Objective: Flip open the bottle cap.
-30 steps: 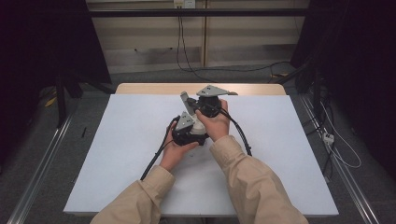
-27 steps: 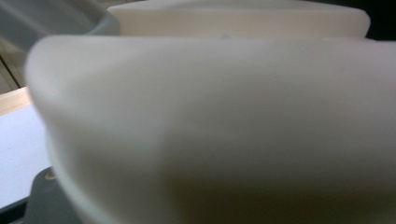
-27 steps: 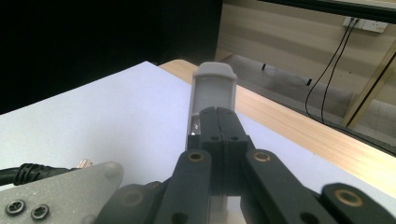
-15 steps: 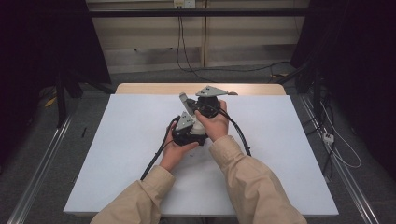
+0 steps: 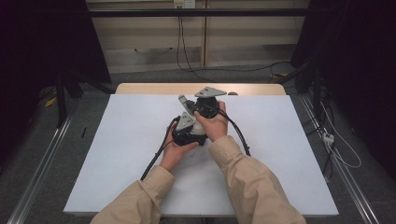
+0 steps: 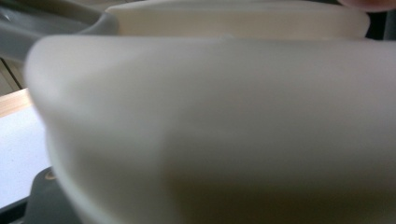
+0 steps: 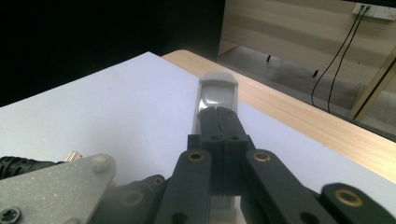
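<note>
Both hands hold the two grippers close together over the middle of the white table top [image 5: 116,154]. A grey-white bar with a rounded end [image 5: 182,100] sticks up and to the left from between them. In the right gripper view my right gripper [image 7: 218,116] has its jaws pressed together, and the bar [image 7: 217,91] runs on beyond and beneath them; a pinch on it cannot be made out. My left gripper [image 5: 187,125] sits lower, in front of the right gripper [image 5: 198,106]. Its own view is blocked by a blurred cream-white body [image 6: 219,126], which hides its jaws.
A light wooden strip [image 5: 154,87] borders the table's far side, with floor cables behind it. Black cables trail from the grippers toward the near left [image 5: 156,156] and right [image 5: 239,136]. Metal rails run along the floor on both sides.
</note>
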A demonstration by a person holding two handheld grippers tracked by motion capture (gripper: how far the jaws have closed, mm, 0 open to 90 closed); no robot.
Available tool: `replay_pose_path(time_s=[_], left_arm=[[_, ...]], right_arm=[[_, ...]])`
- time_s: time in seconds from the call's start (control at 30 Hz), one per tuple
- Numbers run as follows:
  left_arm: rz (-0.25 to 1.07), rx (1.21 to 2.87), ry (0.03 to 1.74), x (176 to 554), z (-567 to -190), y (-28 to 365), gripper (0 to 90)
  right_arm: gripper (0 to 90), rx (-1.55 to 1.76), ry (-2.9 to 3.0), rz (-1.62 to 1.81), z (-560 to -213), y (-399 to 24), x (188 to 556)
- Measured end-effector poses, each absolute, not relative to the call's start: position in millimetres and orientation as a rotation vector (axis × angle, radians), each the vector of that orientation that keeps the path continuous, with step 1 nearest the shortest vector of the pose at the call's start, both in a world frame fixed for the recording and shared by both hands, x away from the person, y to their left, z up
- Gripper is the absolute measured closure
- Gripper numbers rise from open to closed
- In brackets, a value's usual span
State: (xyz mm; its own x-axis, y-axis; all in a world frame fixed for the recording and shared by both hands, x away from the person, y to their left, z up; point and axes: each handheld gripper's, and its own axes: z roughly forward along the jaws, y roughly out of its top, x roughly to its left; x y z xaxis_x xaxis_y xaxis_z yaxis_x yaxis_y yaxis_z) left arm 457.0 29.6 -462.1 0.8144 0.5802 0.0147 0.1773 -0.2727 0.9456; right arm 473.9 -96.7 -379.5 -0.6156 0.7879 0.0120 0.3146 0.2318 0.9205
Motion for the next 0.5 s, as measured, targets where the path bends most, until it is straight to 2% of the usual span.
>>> replay_pose_path(time_s=[0.5], left_arm=[[0.405, 1.834, 0.571, 458.3, -462.4, 29.7, 18.8]], right_arm=[[90.0, 1.029, 2.076, 1.352, -380.2, -94.1, 475.9]])
